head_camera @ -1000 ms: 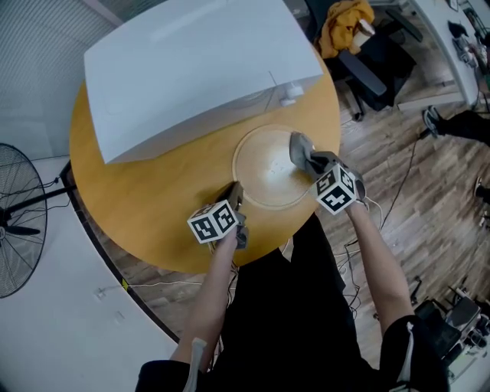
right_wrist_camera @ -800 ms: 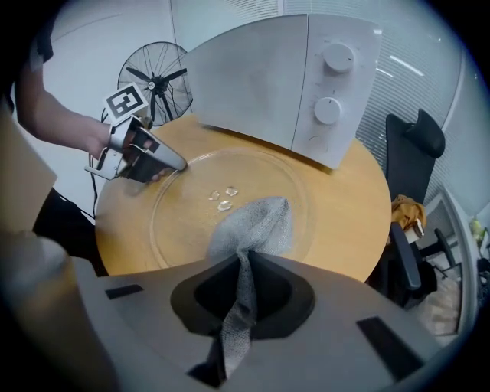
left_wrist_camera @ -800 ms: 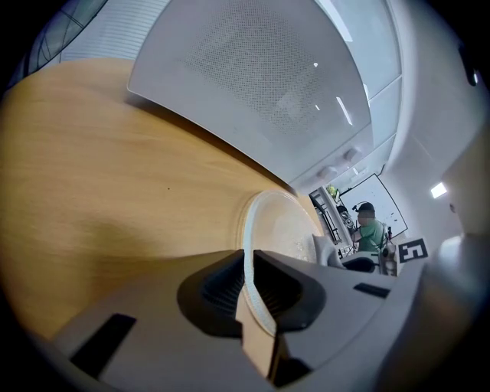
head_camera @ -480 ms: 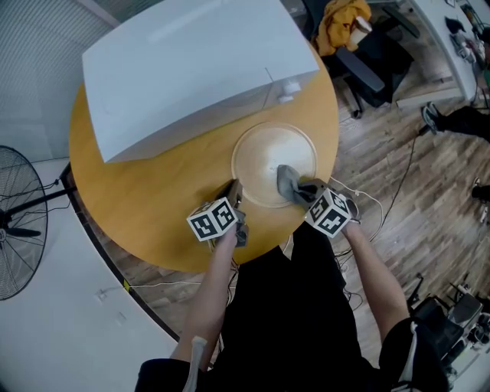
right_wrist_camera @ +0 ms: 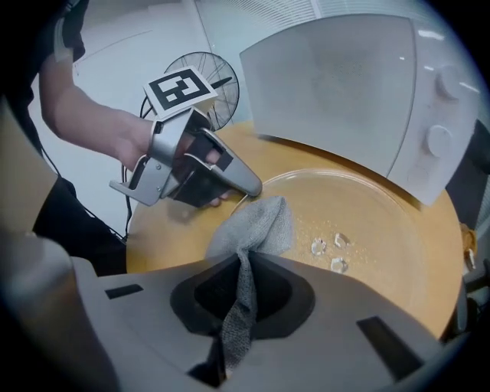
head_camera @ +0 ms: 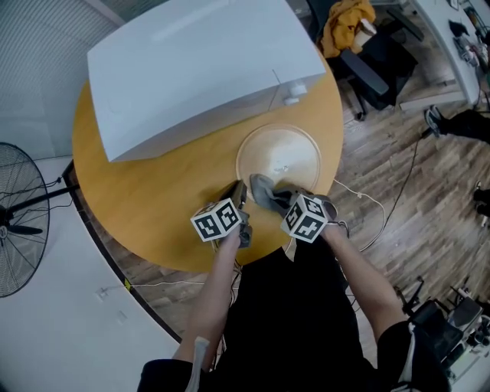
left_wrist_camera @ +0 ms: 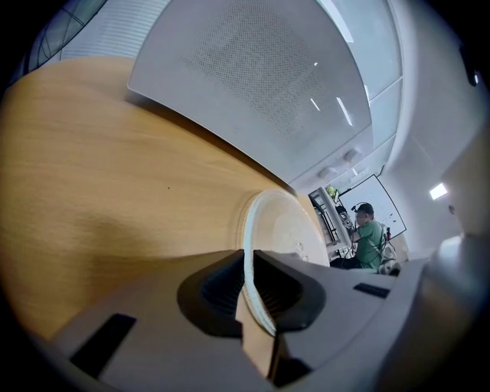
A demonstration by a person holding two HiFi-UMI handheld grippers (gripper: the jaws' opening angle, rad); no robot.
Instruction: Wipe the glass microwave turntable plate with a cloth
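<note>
The clear glass turntable plate (head_camera: 287, 153) lies flat on the round wooden table (head_camera: 145, 199), in front of the white microwave (head_camera: 191, 69). My left gripper (head_camera: 239, 191) is shut on the plate's near-left rim (left_wrist_camera: 249, 256). My right gripper (head_camera: 268, 197) is shut on a grey cloth (head_camera: 260, 190), whose free end rests on the plate's near edge, right beside the left gripper's jaws (right_wrist_camera: 230, 178). In the right gripper view the cloth (right_wrist_camera: 256, 226) hangs from between the jaws, and three raised glass bumps (right_wrist_camera: 331, 249) show on the plate (right_wrist_camera: 383, 222).
The microwave (right_wrist_camera: 344, 84) stands close behind the plate, its knobs (right_wrist_camera: 438, 138) at its right. A floor fan (head_camera: 19, 222) stands at the left. A chair with a yellow garment (head_camera: 344, 23) stands beyond the table. The table edge runs close by the grippers.
My right gripper has dragged the cloth from the plate's right side across to its near-left edge, toward the left gripper. The left gripper has kept its hold on the rim.
</note>
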